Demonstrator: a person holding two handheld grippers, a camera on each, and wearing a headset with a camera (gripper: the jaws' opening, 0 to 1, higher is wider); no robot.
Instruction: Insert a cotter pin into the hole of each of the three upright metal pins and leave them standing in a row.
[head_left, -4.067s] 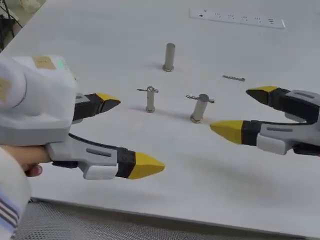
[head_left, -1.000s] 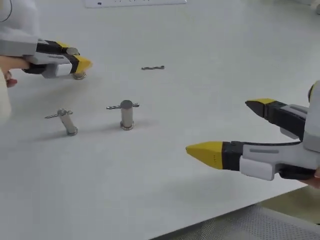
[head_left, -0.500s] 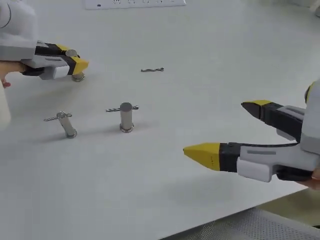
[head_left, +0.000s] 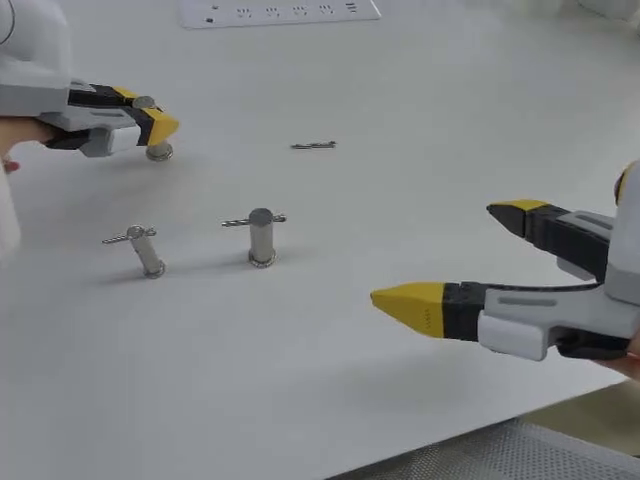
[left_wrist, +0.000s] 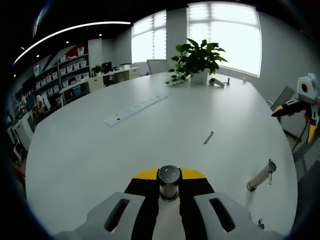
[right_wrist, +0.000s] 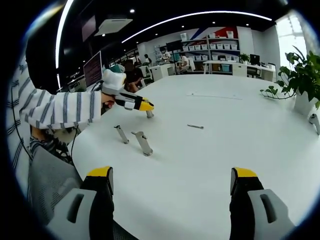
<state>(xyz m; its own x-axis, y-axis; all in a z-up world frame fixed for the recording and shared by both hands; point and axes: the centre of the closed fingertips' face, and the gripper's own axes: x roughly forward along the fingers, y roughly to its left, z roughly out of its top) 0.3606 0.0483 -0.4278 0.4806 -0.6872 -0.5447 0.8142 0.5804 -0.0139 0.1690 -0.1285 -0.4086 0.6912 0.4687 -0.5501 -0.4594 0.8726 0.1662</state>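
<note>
My left gripper (head_left: 160, 126) is shut on the top of a bare upright metal pin (head_left: 157, 151) at the far left; its jaws clamp that pin (left_wrist: 169, 186) in the left gripper view. Two more metal pins stand nearer, one leaning (head_left: 146, 251) and one upright (head_left: 261, 238), each with a cotter pin through its head. A loose cotter pin (head_left: 313, 146) lies flat beyond them. My right gripper (head_left: 460, 257) hangs open over the near right of the table, holding nothing. In the right gripper view its jaws (right_wrist: 171, 175) stand wide apart, facing the pins (right_wrist: 143, 142).
A white power strip (head_left: 280, 12) lies at the far edge of the white table (head_left: 330, 380). The table's front edge runs along the bottom right. A potted plant (left_wrist: 197, 60) stands at the table's far end. A person's striped sleeve (right_wrist: 60, 110) reaches in from the left.
Since the earliest frame my left gripper has travelled to the bare pin and shut on it. Over the last second both grippers hold almost still; the view has shifted slightly.
</note>
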